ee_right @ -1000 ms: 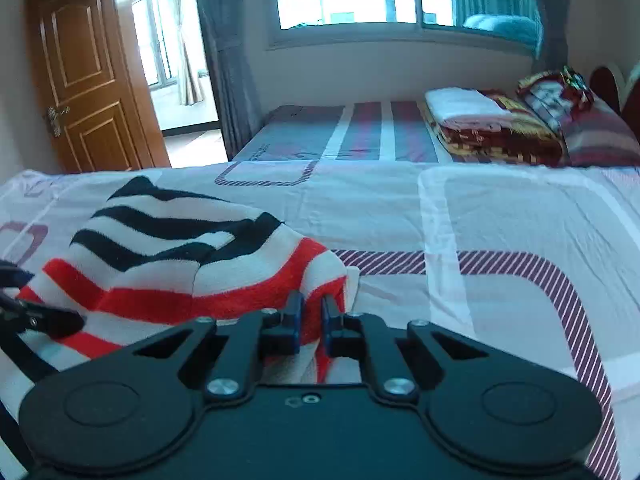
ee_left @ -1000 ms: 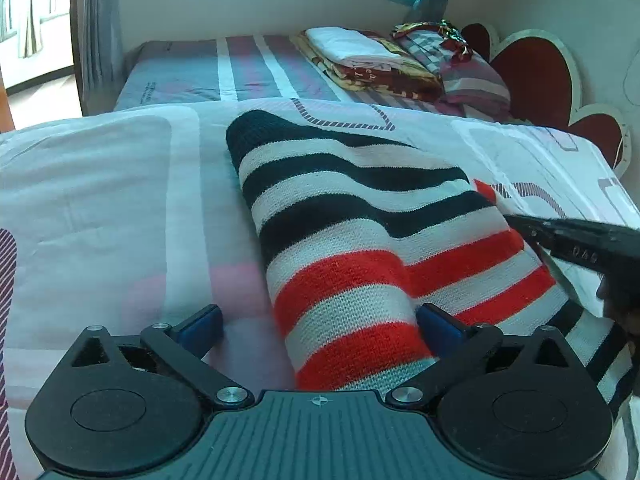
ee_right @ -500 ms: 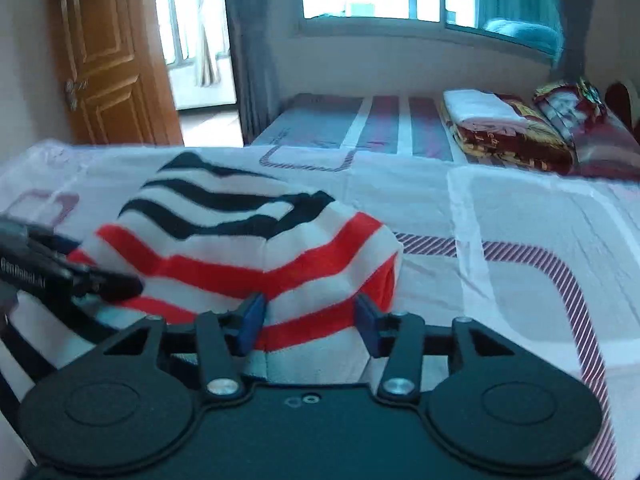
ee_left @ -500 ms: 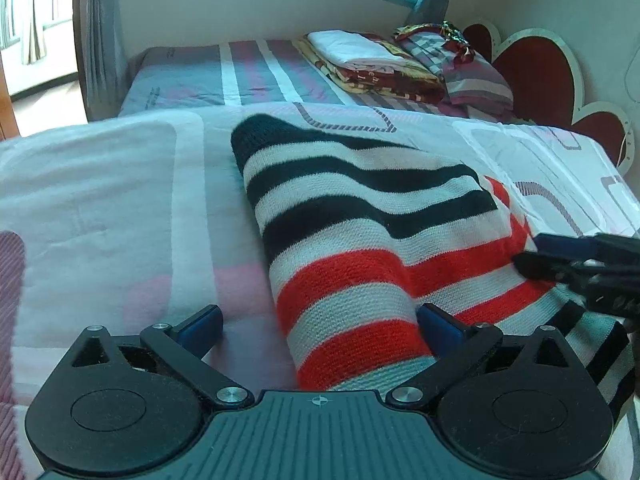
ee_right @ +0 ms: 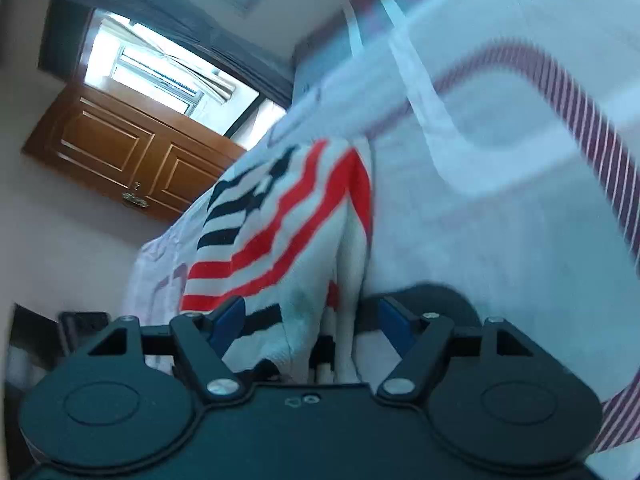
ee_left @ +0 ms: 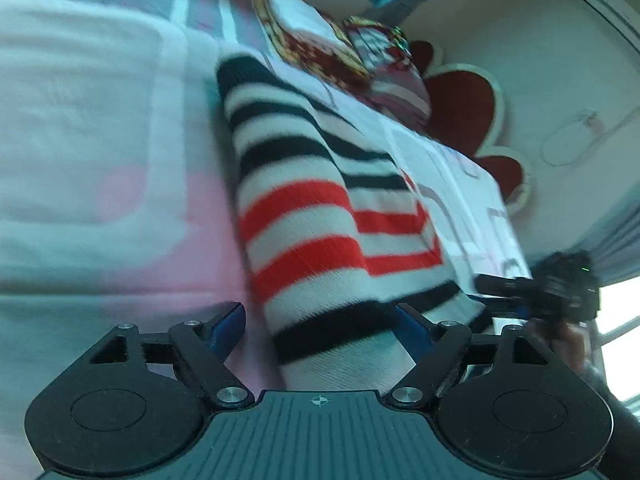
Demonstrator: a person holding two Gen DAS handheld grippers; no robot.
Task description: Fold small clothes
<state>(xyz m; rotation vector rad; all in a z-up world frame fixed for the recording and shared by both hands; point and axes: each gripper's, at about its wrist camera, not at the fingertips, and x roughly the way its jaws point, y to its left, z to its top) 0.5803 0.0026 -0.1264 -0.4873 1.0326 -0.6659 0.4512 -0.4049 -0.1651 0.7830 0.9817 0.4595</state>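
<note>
The bed (ee_left: 80, 128) fills both views, its pale printed cover carrying the task's thing. The sweater (ee_left: 304, 216), striped black, white and red, lies folded lengthwise down the middle of the cover, its near hem reaching in between your left gripper's (ee_left: 320, 320) fingers. A second bed behind holds folded blankets (ee_left: 320, 40); a wooden door (ee_right: 132, 152) stands at the left in the right wrist view. Your left gripper's jaws are closing, spread either side of the hem, with no pad yet pressing on the knit. Your right gripper (ee_right: 308, 316) sits at the sweater's other side; its jaws are opening, cloth hanging loosely between them, neither pad pinching it. Both views are blurred and tilted, so the exact edge of the cloth is hard to read

Risks, in judgement: the left jaws may catch only the top layer, pulling the fold apart; they may also pinch the cover along with the knit; a loose right side could let the sweater slump and skew the next fold
</note>
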